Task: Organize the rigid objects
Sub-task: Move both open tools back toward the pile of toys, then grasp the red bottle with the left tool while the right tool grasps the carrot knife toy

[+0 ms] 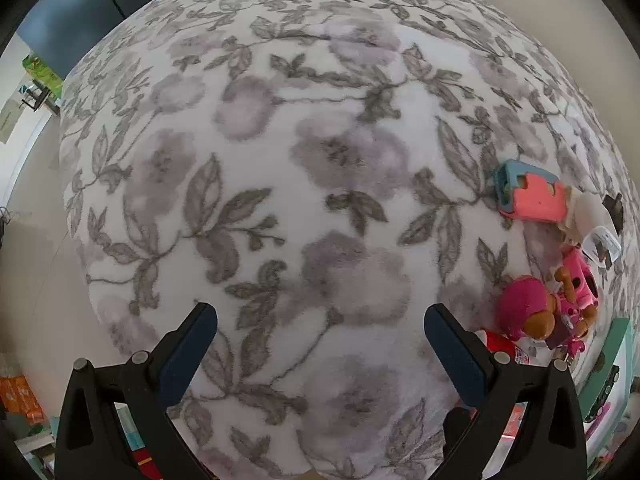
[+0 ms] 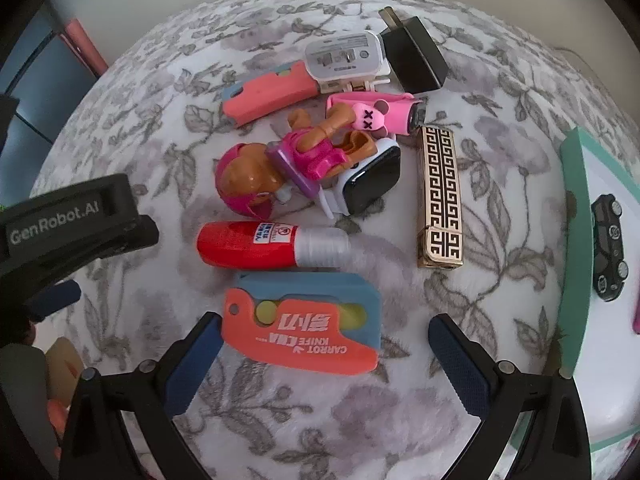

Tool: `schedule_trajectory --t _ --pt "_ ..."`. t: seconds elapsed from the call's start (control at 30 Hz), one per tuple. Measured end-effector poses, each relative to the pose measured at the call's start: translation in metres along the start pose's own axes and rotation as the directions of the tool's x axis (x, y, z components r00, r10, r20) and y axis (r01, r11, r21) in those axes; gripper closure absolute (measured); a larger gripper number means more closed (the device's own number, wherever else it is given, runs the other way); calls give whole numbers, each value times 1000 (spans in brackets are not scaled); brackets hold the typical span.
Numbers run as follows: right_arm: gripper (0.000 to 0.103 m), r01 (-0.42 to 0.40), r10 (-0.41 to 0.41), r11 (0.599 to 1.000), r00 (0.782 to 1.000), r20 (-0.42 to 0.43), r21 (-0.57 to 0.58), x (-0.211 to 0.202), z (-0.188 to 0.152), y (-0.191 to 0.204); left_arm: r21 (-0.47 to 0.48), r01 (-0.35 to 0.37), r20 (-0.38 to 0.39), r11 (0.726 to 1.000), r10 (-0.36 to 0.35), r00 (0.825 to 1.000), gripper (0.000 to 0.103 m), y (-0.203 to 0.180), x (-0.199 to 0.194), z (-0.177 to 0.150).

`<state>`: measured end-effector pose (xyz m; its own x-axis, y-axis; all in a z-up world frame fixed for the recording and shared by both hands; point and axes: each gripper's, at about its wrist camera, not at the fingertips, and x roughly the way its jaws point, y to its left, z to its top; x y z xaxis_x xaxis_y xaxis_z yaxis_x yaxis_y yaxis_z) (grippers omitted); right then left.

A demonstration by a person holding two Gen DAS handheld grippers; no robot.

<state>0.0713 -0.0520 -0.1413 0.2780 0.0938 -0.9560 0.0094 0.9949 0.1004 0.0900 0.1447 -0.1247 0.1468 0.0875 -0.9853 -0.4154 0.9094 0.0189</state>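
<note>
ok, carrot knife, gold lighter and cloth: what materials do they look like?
Carrot knife: looks like matte moulded plastic, flat orange and blue with printed lettering. Gold lighter: probably metal, glossy gold with a black key pattern, catching glare. Cloth: soft fleece-like fabric, fuzzy nap, printed grey flowers.

I am reading "CARROT KNIFE" in white capitals, upside down to me, on the orange toy knife (image 2: 300, 330), with large Chinese characters printed beside it that I cannot make out. My left gripper's body (image 2: 68, 220), showing at the edge of the right wrist view, is carrying the brand "GenRobot.AI". The pink case (image 2: 376, 114) is showing two black "X X" marks, while the small label on the red bottle (image 2: 272, 246) is staying too blurred for me to read.
</note>
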Motion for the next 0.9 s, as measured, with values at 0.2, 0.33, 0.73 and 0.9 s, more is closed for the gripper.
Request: schedule_trajectory --t 0.2,0.33,0.73,0.9 --pt "0 22 -22 998 1000 5 54 -6 -3 -19 65 63 -13 996 -62 998 0 -23 0 -2" --pt "2 18 -17 994 1000 -3 105 -8 -5 -39 102 112 -26 988 -110 994 0 -37 -5 -5" --pt "16 -6 6 984 1000 0 176 -20 -9 -78 241 238 -71 941 -228 971 0 -110 -19 -19" --pt "21 -30 30 979 1000 3 200 -32 -12 -97 293 245 -77 924 -232 970 0 -134 -17 -31"
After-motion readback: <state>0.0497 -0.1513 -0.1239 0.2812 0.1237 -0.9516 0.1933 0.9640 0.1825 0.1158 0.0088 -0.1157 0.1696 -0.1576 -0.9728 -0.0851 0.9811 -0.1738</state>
